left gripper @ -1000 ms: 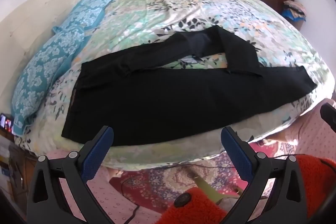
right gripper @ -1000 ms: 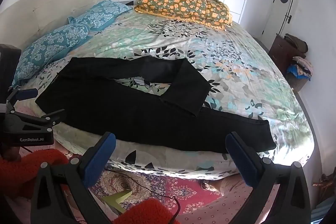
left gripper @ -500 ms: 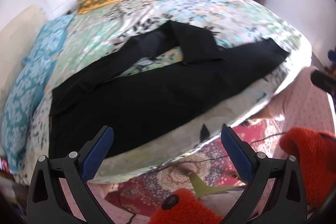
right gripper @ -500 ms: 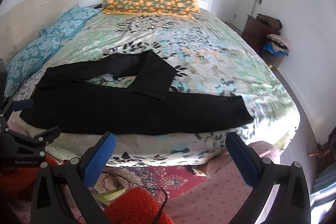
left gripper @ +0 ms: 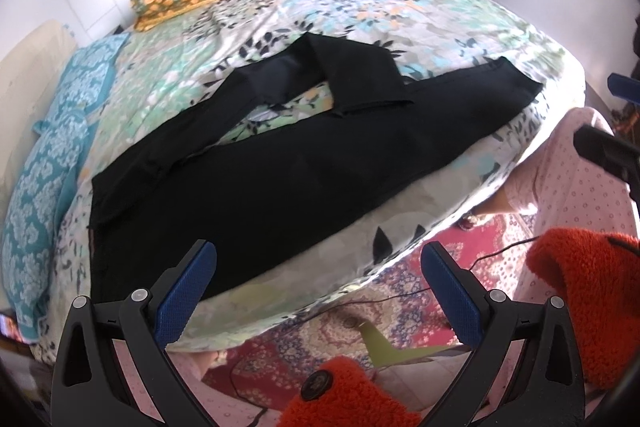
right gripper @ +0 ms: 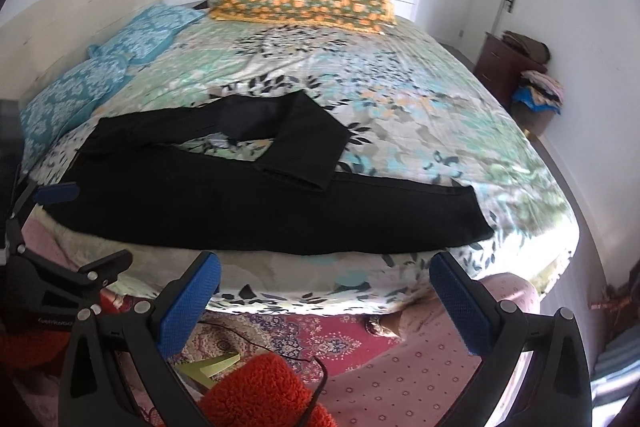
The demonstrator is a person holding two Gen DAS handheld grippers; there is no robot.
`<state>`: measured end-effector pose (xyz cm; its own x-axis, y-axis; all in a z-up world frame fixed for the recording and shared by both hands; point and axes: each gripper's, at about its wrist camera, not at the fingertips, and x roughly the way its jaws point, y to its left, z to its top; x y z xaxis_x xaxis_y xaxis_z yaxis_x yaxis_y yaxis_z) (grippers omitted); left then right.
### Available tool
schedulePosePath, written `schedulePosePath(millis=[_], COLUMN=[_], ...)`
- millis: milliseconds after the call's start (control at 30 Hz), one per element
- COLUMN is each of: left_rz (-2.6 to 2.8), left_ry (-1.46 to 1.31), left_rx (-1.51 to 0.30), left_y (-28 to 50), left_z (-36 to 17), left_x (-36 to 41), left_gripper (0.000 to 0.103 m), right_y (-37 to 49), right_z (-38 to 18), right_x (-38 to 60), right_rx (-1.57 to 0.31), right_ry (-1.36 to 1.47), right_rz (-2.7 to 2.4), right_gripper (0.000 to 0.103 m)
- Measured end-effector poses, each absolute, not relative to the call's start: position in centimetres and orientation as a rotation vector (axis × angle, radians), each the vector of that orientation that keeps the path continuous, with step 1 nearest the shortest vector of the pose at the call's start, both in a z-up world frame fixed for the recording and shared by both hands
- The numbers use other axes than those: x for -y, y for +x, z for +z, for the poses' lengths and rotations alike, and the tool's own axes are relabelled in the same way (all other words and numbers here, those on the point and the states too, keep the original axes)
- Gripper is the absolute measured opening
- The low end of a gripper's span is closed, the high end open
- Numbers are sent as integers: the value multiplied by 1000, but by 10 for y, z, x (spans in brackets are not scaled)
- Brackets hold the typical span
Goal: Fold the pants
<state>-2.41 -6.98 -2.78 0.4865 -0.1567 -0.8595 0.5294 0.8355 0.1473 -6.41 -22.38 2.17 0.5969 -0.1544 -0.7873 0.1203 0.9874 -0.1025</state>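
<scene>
I am at the very start of the fold, by my reckoning: nothing is gripped yet. My left tool (left gripper: 318, 283) hangs spread wide over the near edge of the bed (left gripper: 460, 27), empty, and my right tool (right gripper: 326, 293) is spread just as wide, also holding nothing.

The pants (left gripper: 288, 163) lie along the near side of the bed, black, matte and limp. One leg runs flat and long beside the bed's edge. The other leg is doubled back on itself in a bent loop, its cuff end lying across the straight leg near the middle, with a patch of the floral bedspread showing through the gap. The waist end sits toward the blue patterned pillows (left gripper: 52, 163); the free cuff points the other way, near the bed's corner.

I judge the next move calls for me to pinch the doubled-back leg near its cuff and draw it out straight, so that it lies on its twin. The cloth looks thin and likely to slide or bunch on the soft, slightly rumpled cover, so a single-layer pinch at the hem matters.
</scene>
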Motion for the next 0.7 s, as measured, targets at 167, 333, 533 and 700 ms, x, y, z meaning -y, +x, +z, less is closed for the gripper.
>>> schedulePosePath(millis=[167,333,533,700], left_rz=[-324,-162,-58,-88], left_ry=[361,236,122,130], left_rx=[-1001,-1025,-1027,-1028], left_y=[-14,-4,-4,-2], left_z=[-28,-27,-24,-27], left_x=[45,2,-37,-32], left_gripper=[102,102,102,102], right_y=[-54,-42,-32,-34], right_z=[22,20,19,18], right_x=[208,186,159,151], right_rx=[-920,-914,-891,-878], right_ry=[-67,-96,-141,-149], right_rz=[-64,34,157,204], right_gripper=[103,103,103,103])
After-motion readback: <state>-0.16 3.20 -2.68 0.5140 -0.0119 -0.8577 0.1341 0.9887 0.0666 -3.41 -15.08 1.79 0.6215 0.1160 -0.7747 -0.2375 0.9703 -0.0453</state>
